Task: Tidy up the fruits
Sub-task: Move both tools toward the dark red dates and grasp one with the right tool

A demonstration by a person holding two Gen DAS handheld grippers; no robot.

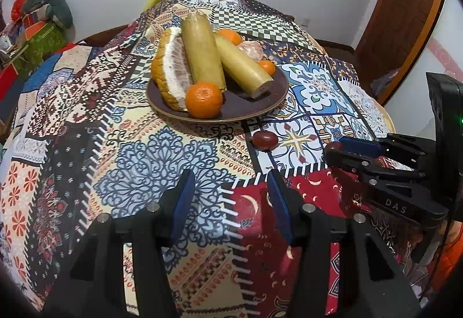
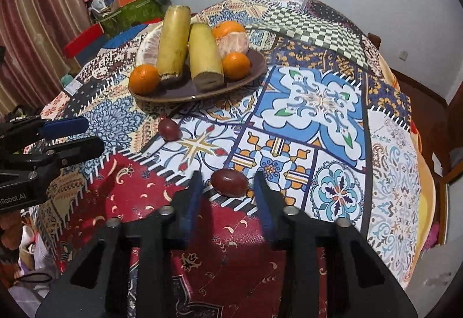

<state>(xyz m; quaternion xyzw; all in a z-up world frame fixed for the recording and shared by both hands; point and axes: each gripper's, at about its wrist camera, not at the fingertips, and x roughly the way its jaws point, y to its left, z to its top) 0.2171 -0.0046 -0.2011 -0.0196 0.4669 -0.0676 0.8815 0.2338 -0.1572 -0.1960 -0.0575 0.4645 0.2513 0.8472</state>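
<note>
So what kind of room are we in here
Most likely a home dining or living room. A table under a patchwork tablecloth holds a brown plate of fruit, there's a curtain at one side, a wooden door, and household clutter stacked in the corner.

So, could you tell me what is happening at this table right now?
A person is tidying fruit with two hand-held grippers. The right hand-held gripper is open around a red date on the tablecloth. The left hand-held gripper hovers open. A second date lies near the fruit plate.
</note>
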